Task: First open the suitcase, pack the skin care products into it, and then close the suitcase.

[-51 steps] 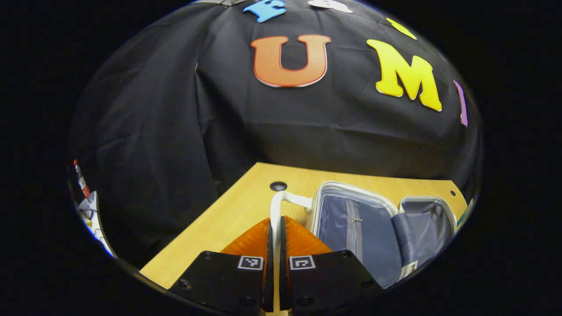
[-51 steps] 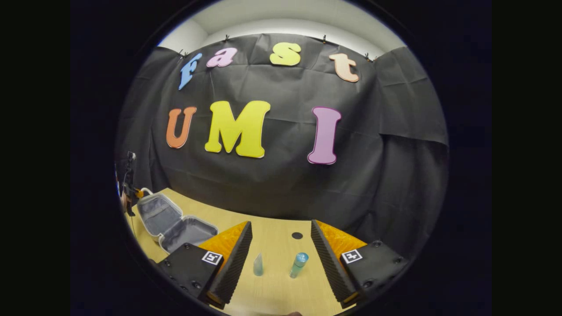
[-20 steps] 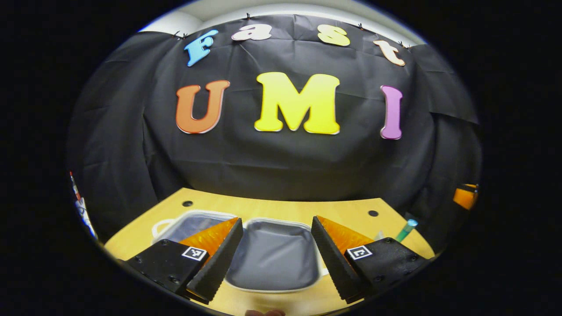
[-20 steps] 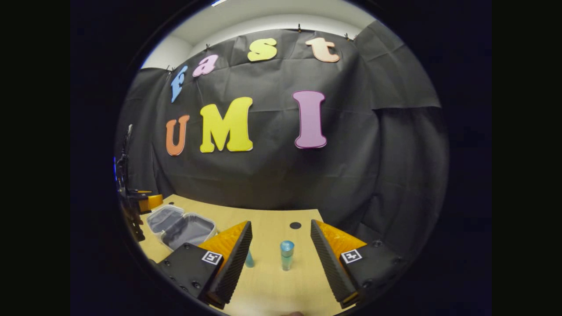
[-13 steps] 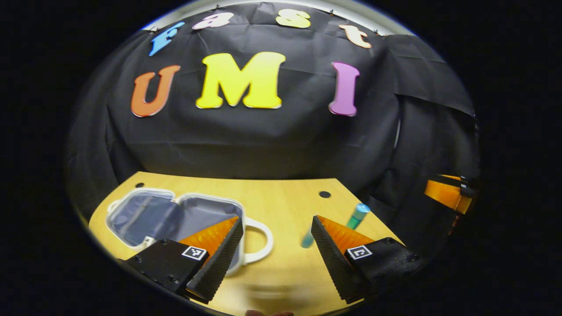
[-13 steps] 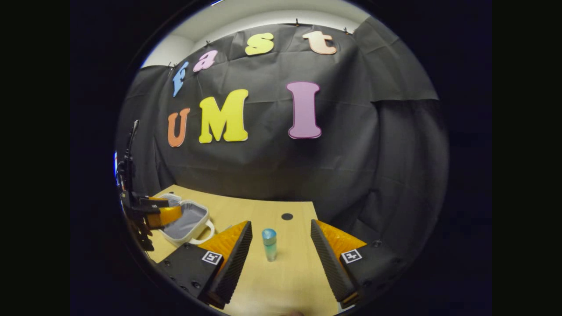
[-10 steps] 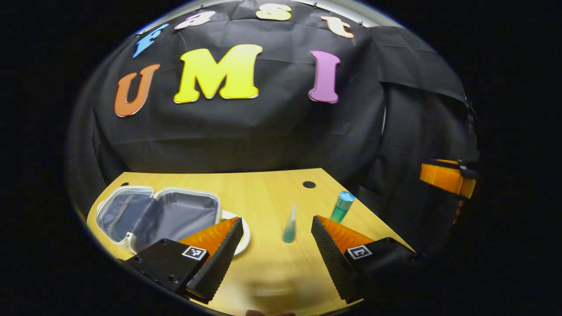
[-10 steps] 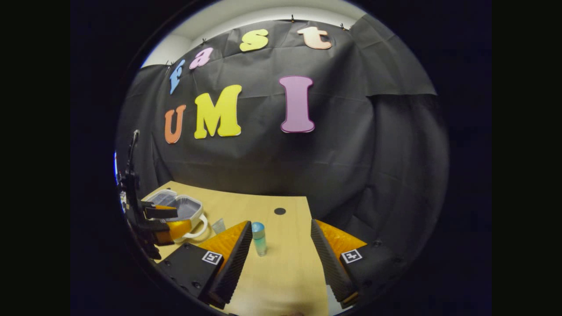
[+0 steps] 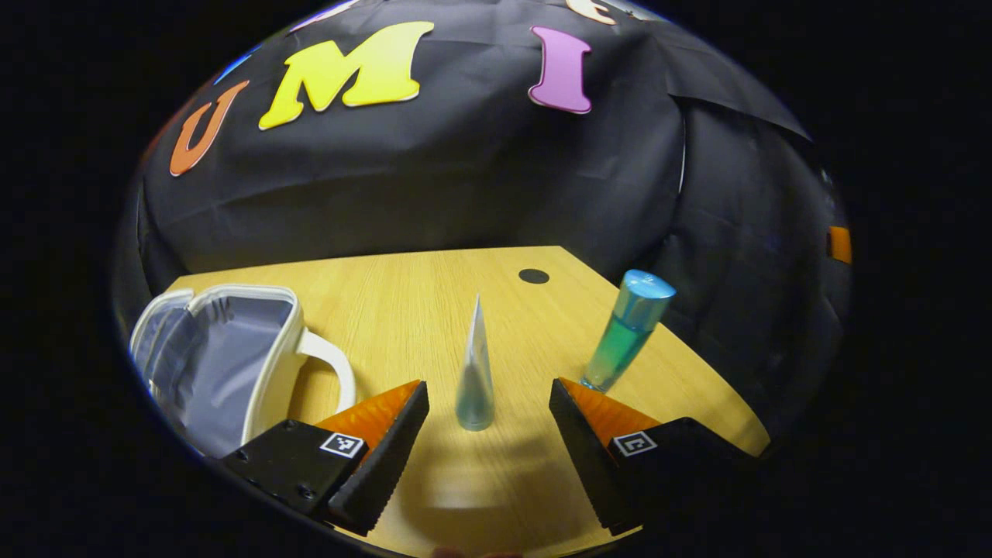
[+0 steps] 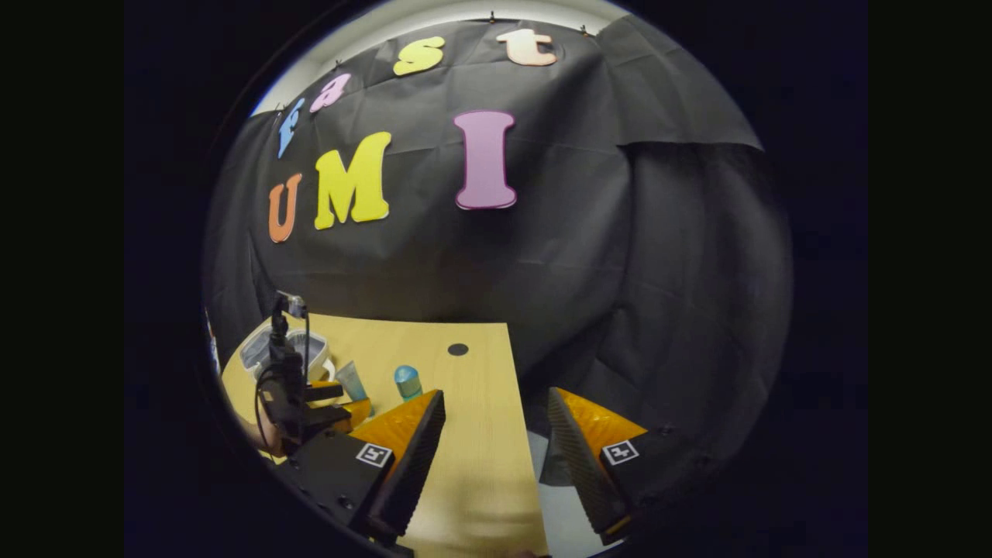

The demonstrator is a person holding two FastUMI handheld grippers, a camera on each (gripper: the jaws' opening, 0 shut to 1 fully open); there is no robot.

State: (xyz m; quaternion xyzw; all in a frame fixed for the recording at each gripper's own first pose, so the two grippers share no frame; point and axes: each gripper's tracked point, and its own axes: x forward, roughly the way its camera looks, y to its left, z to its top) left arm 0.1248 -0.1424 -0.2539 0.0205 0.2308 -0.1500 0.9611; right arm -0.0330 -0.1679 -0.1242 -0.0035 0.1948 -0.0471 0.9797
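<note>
Between the spread fingers of the left gripper (image 9: 488, 403) a tapered tube (image 9: 475, 370) stands cap-down on the wooden table (image 9: 403, 310), untouched; left of the tube sits the open suitcase (image 9: 213, 353), its far half cut off at the view's edge, and right of the tube a teal bottle (image 9: 626, 329) stands upright. In the right gripper view, the right gripper (image 10: 496, 434) hangs wide open and empty over the table's edge, right of the bottle; the suitcase there is mostly hidden behind the left gripper.

Matt wood-grain table (image 9: 403, 302), glossy translucent plastic bottle (image 9: 625, 333) — suitcase (image 9: 232, 349) cloth-lined
</note>
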